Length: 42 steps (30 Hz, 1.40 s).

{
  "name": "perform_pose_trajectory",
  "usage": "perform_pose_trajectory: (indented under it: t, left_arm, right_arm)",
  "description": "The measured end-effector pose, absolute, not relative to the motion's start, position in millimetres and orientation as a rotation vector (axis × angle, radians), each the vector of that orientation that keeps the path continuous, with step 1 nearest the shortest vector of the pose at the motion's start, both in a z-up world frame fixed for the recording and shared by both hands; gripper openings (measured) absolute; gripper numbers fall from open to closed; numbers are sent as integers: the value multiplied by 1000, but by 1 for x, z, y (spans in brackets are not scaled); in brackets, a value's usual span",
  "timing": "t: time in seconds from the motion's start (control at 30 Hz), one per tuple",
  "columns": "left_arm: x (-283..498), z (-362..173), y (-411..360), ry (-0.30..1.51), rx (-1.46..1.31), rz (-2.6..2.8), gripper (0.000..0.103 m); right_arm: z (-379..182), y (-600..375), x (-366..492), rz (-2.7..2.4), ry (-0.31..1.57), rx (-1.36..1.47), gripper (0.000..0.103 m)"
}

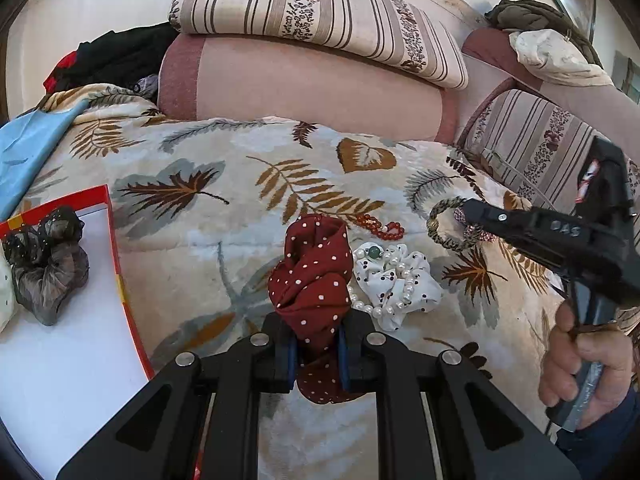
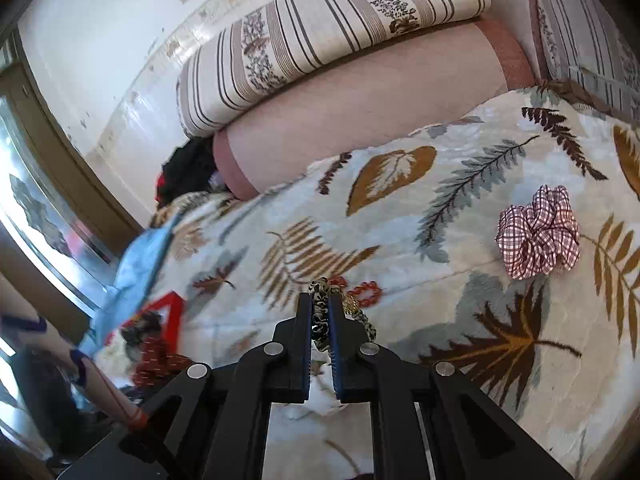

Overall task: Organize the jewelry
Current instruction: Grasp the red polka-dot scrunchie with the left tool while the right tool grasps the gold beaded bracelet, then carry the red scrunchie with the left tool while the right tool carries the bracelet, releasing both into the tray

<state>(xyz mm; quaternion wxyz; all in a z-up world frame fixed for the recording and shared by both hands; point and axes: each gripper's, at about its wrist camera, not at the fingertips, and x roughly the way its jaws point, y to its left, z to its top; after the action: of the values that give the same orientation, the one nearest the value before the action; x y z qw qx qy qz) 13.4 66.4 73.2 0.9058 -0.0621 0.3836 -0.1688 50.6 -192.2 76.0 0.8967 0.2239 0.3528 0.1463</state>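
- Leaf-patterned blanket (image 1: 248, 216) covers the whole work surface, filling the middle of both views.
- At the bottom centre of the left wrist view, the left gripper (image 1: 318, 350) has its jaws clamped on a dark red polka-dot scrunchie (image 1: 314, 280), which stands up out of the pads.
- Just right of it on the blanket lies a white dotted scrunchie (image 1: 404, 280) with a pearl bracelet (image 1: 384, 304) draped over it.
- At lower left, a red-edged white box lid (image 1: 120, 280) holds a dark sheer scrunchie (image 1: 48, 264).
- Slightly farther up, a red bead bracelet (image 1: 384, 228) rests on the blanket above the white scrunchie.
- At the right edge, a hand (image 1: 588, 368) grips the handle of the right gripper (image 2: 321, 312); its jaws are pinched tight on a leopard-print hair tie (image 2: 320, 320), seen at centre bottom of the right wrist view.
- In the right wrist view, a checked scrunchie (image 2: 538, 236) lies well apart at middle right.
- Farthest back, a pink bolster (image 1: 300, 88) with a striped cushion (image 1: 320, 16) on top runs across the upper frame, against a pale wall (image 1: 100, 0).
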Motion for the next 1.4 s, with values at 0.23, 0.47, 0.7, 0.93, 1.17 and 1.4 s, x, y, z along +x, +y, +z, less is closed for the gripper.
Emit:
perform_pose_trajectory:
  t: [0.23,0.47,0.7,0.93,1.17,1.4]
  left_arm:
    - [14,74,66,790,-114,-344,14]
    - [14,74,68,784,-109,-338,14]
    - [15,75,69,783,-108,-337,14]
    - [15,77,73,782,-111,-331,14]
    - [9,83,84,764,-103,-310,14]
    - [3,89,107,752,-120,-275,14]
  right_arm:
    - [82,-183,39,335,717,457,9]
    - [83,-169,36,364,717,417,9]
    - [81,-165,34,376,722,413,9]
    - [82,-156,31,400,720,399,9]
    - [85,-138,28,448,715,383,9]
    - [87,-113,22,499,711,351,9]
